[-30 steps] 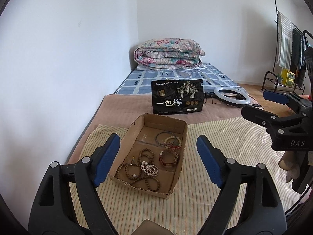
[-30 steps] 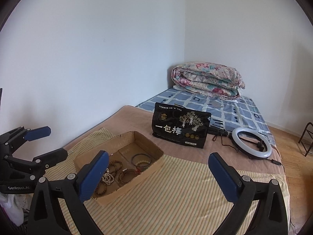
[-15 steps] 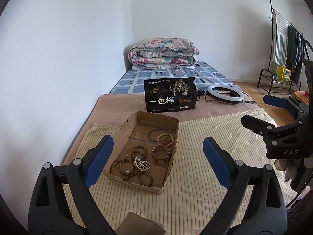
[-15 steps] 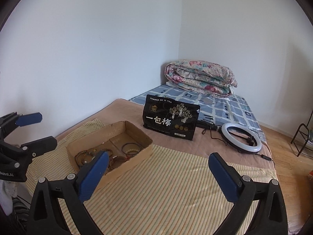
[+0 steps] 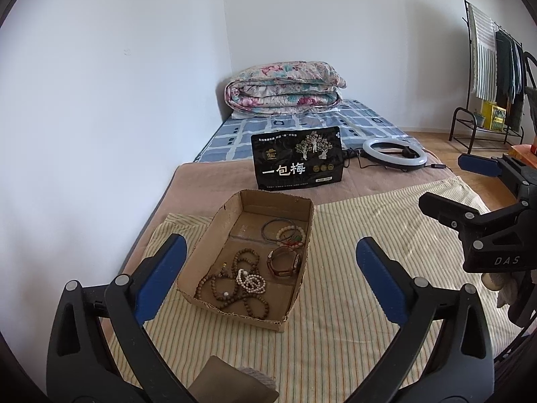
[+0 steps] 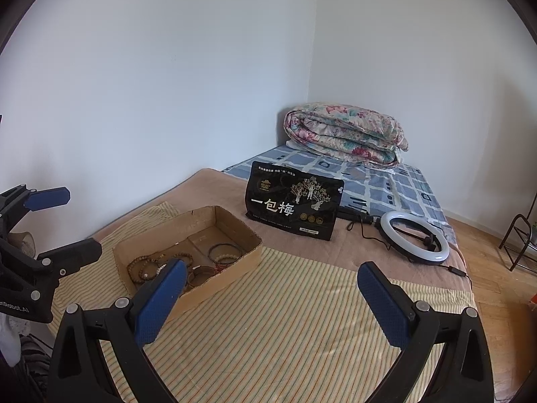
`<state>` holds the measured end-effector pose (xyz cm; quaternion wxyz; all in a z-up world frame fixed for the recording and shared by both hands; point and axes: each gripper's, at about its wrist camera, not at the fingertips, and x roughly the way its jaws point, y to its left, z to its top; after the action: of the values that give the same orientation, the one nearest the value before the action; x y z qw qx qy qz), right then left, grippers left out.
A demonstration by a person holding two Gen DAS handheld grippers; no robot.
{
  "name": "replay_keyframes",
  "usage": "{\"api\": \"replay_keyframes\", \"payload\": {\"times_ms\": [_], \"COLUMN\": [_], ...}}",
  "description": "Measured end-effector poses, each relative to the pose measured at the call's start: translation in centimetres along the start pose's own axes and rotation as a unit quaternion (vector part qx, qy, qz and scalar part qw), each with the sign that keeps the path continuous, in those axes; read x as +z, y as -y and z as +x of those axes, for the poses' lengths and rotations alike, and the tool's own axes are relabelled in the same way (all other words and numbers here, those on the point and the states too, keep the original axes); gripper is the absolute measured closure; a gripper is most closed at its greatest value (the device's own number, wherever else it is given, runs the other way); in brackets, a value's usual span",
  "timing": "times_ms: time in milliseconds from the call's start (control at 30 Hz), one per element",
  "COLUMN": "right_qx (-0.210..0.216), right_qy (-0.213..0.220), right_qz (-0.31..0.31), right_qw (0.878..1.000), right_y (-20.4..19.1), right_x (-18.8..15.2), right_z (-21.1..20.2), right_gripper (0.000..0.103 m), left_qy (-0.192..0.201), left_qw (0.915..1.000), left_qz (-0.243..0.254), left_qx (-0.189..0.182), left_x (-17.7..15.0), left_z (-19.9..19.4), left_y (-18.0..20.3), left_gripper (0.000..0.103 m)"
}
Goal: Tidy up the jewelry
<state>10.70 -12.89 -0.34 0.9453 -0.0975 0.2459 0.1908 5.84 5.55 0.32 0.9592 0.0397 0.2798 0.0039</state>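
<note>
A shallow cardboard box [image 5: 214, 235] lies on a striped cloth [image 5: 352, 302]. In it are long brown bead strings [image 5: 235, 290], a white bead bracelet [image 5: 251, 278], a brown strap bracelet [image 5: 283, 262], and a dark bangle with a pale bead bracelet [image 5: 285, 231]. My left gripper [image 5: 270, 241] hovers in front of the box; its jaws are opening and hold nothing. My right gripper [image 6: 272, 265] stands wide open and empty, to the right of the box [image 6: 235, 265]. Each gripper shows in the other's view: the right gripper [image 5: 470, 194] and the left gripper [image 6: 57, 225].
Behind the box a black pouch with white lettering [image 5: 298, 163] stands upright, with a ring light [image 5: 394, 154] and its cable beside it. A folded floral quilt [image 5: 285, 90] sits in the corner. A white wall runs along the left; a clothes rack [image 5: 486, 67] stands far right.
My left gripper's jaws have spread wider apart. The right gripper's jaws are unchanged. Both views have drifted only slightly, and the jewelry lies as before.
</note>
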Motion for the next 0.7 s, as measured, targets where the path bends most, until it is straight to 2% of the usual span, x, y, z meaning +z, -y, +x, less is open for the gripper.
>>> {"api": "replay_keyframes", "payload": {"times_ms": [700], "right_qx": [0.002], "right_qy": [-0.008], "right_qz": [-0.005], "right_qw": [1.000], "right_y": [-0.16], "right_x": [-0.12], "right_z": [0.09], "right_gripper": [0.000], "left_qy": [-0.001], "left_qw": [1.0000], "left_qz": [0.000], "left_qx": [0.001], "left_x": [-0.05], "left_z": [0.09], "left_y": [0.09], "left_gripper": [0.000]}}
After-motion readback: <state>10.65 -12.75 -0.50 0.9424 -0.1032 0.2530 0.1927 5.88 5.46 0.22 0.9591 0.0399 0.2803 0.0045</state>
